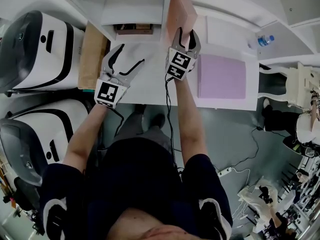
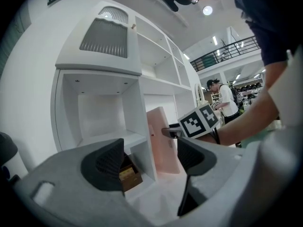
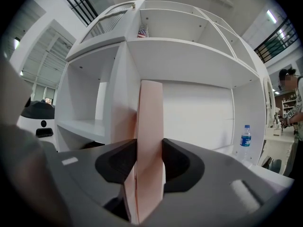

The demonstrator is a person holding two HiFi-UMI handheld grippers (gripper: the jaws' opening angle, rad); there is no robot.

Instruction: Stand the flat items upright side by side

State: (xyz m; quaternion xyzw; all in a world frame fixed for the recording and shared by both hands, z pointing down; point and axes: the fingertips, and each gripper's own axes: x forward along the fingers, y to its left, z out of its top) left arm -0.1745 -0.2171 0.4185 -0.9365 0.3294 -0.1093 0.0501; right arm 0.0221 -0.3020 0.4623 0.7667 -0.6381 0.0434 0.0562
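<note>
R gripper (image 1: pixel 185 36): jaws clamped on pink flat item (image 1: pixel 176 9), pads pressing both faces in R gripper view (image 3: pixel 149 141). Item is upright on edge, just beside divider wall of white shelf unit (image 1: pixel 135 4), lower edge down at bench (image 1: pixel 150 86). L gripper (image 1: pixel 125 64): jaws wide apart, nothing btwn them, hovers over bench left of pink item. Purple flat item (image 1: pixel 222 77) lies flat on bench, to the right, apart from pink one. Brown box (image 1: pixel 133 29) sits in low shelf compartment. Water bottle (image 1: pixel 265 40) stands on far-right shelf.
</note>
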